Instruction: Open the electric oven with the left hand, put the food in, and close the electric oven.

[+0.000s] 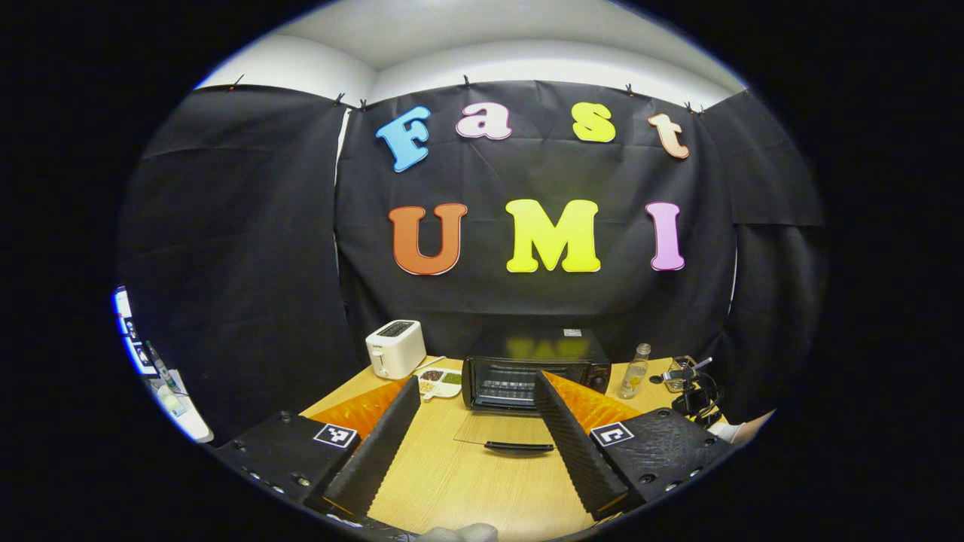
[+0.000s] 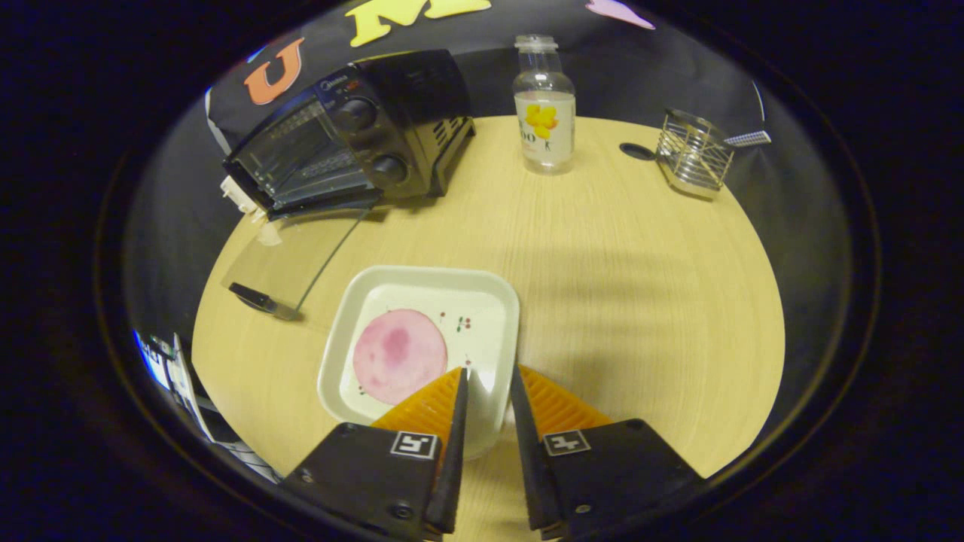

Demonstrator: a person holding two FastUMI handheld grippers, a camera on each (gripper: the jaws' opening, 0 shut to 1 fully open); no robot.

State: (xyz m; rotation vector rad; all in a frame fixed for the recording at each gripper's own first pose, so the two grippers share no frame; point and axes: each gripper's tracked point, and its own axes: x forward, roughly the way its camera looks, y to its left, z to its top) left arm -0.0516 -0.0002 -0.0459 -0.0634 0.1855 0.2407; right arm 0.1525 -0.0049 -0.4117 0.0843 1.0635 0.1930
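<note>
The black electric oven [image 1: 535,361] stands at the back of the wooden table, its glass door [image 1: 501,430] folded down flat and the door handle [image 1: 520,446] nearest me. My left gripper [image 1: 477,378] hangs open in front of it, fingers wide apart with nothing between them. In the right gripper view the oven [image 2: 354,135] is at the upper left with its door [image 2: 294,256] down. A white square plate [image 2: 422,275] carries a round pink slice of meat [image 2: 399,355]. My right gripper [image 2: 489,370] is nearly closed, pinching the plate's right rim.
A white toaster [image 1: 395,348] and a small divided dish [image 1: 440,382] sit left of the oven. Right of it stand a clear bottle [image 2: 544,113] and a wire basket [image 2: 693,154]. A hand [image 1: 745,429] shows at the far right.
</note>
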